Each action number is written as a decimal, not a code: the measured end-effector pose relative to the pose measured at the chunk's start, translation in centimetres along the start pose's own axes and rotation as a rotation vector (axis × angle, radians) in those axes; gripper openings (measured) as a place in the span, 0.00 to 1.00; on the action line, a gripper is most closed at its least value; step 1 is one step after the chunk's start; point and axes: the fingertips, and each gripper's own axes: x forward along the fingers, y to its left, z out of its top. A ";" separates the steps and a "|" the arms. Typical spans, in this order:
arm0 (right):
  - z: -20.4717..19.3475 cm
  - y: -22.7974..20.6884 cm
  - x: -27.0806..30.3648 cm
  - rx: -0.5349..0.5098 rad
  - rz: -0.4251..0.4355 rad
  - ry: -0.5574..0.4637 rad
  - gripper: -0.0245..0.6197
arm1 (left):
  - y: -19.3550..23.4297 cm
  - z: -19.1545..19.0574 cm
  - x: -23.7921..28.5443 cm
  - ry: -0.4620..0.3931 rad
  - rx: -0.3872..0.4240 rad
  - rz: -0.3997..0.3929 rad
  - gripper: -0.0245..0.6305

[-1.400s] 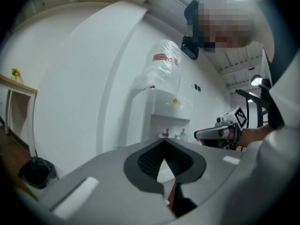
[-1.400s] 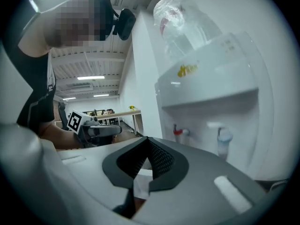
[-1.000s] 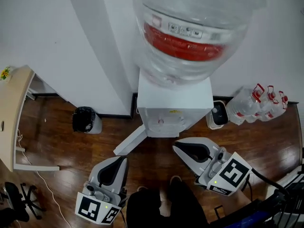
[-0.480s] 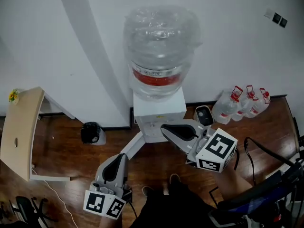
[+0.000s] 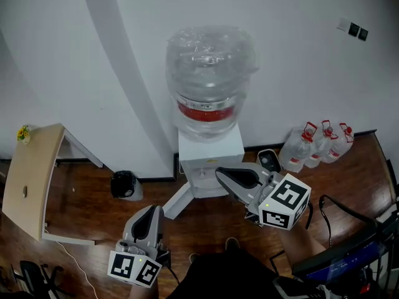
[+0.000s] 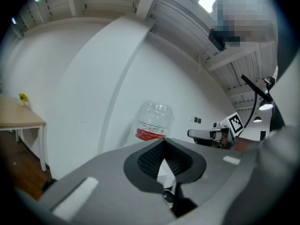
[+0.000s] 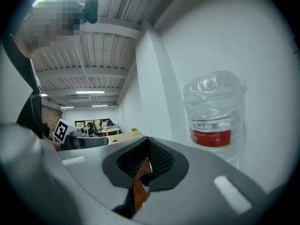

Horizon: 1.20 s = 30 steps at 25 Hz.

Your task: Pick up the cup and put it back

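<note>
No cup shows in any view. A white water dispenser (image 5: pixel 209 157) stands against the wall with a big clear bottle (image 5: pixel 209 73) on top; the bottle also shows in both gripper views (image 6: pixel 152 121) (image 7: pixel 214 111). My right gripper (image 5: pixel 219 174) is raised and points left just in front of the dispenser's tap panel, its jaws together and empty (image 7: pixel 146 156). My left gripper (image 5: pixel 151 209) hangs lower and to the left, over the wooden floor, pointing toward the dispenser. Only a narrow gap shows between its jaws (image 6: pixel 162 149), and nothing is in it.
A wooden table (image 5: pixel 31 179) stands at the left, and a black bin (image 5: pixel 124 184) sits by the wall. Several small water jugs (image 5: pixel 315 145) and a white device (image 5: pixel 269 161) stand right of the dispenser. A white panel (image 5: pixel 177 201) slants across the floor. Cables (image 5: pixel 349 210) run at the lower right.
The head view has drawn back, so the dispenser looks smaller and farther. My right gripper has risen toward the dispenser's front. The left gripper has stayed low at the left.
</note>
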 end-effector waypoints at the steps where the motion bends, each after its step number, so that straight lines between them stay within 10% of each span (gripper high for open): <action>1: 0.3 0.1 -0.1 -0.005 -0.005 -0.005 0.04 | 0.1 0.3 -0.2 -0.006 0.004 0.003 0.25; 30: 2.0 -0.7 -0.7 -0.026 -0.043 -0.048 0.04 | -0.4 -0.3 0.8 0.006 0.011 -0.026 0.25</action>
